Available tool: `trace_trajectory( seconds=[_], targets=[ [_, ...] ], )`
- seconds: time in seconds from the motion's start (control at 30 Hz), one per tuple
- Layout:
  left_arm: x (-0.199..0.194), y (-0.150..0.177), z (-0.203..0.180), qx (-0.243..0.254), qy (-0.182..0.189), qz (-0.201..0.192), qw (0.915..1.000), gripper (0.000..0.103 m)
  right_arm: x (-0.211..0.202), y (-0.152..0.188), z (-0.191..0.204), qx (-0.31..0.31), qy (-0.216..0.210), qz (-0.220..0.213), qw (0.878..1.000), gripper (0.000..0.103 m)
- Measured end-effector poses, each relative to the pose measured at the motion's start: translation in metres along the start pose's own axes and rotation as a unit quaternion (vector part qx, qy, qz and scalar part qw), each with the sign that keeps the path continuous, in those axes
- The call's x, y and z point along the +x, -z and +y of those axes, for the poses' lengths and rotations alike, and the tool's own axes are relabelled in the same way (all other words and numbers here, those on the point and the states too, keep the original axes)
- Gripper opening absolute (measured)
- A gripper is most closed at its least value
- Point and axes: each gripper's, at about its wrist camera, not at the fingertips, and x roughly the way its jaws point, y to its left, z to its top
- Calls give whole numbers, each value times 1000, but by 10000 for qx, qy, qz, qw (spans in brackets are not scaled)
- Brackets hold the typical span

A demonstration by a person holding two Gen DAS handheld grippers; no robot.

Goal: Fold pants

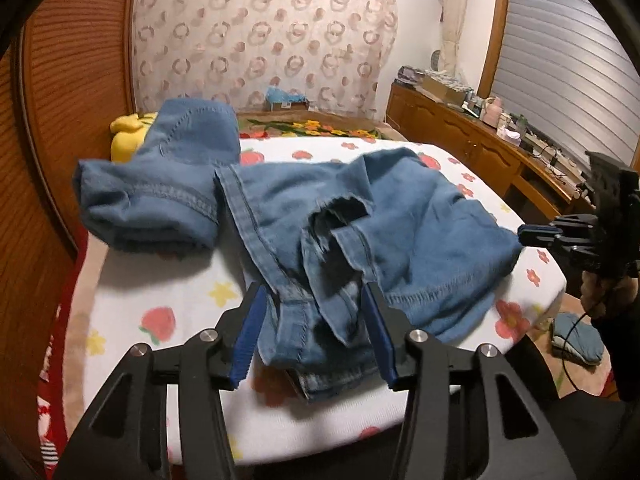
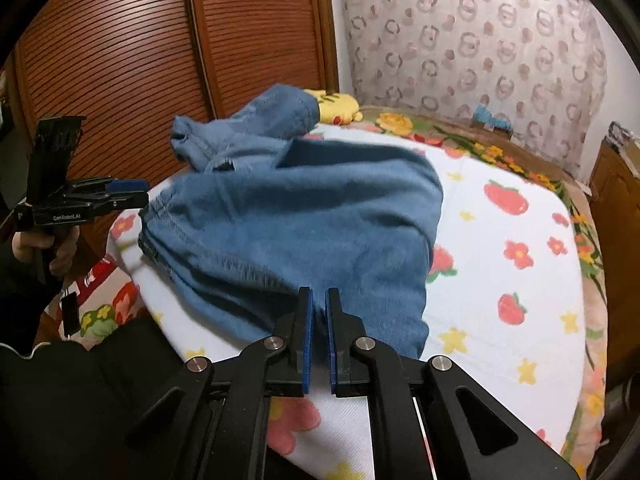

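Note:
Blue denim pants [image 1: 420, 216] lie crumpled on a white bed cover [image 1: 160, 280] printed with strawberries and flowers. One leg [image 1: 160, 188] is bunched toward the far left. My left gripper [image 1: 313, 288] stands open at the near edge, a denim hem between its blue pads [image 1: 248, 336] without being pinched. In the right wrist view it [image 2: 136, 192] sits at the pants' [image 2: 300, 220] left end, held by a hand. My right gripper [image 2: 319, 291] is shut on a fold at the near edge of the denim; in the left wrist view it [image 1: 528, 236] meets the cloth's right edge.
A yellow plush toy [image 1: 124, 136] lies behind the pants by the louvred wooden wardrobe [image 1: 72, 80]. A wooden sideboard [image 1: 460, 132] with many small items runs along the right. A patterned curtain [image 1: 260, 32] hangs at the back. A blue slipper [image 1: 576, 344] lies on the floor.

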Motion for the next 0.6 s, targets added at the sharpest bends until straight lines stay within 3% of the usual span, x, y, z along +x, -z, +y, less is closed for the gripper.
trace_trajectory(
  seconds=[0.07, 0.17, 0.2, 0.43, 0.6],
  targets=[
    [1, -9, -2, 46, -61, -82, 9999, 50, -3, -3, 2, 12, 39, -109, 9999, 11],
    [9, -25, -10, 237, 27, -153, 9996, 50, 2, -7, 7, -18, 173, -208, 9996, 42],
    [15, -32, -14, 347, 68, -155, 9993, 50, 5, -8, 9, -4, 182, -219, 9996, 44],
    [67, -65, -29, 743, 182, 219, 9968, 48, 34, -7, 14, -10, 119, -82, 9999, 45],
    [99, -69, -44, 1066, 310, 582, 9921, 31, 42, -7, 9, 55, 85, -49, 9999, 45]
  ],
)
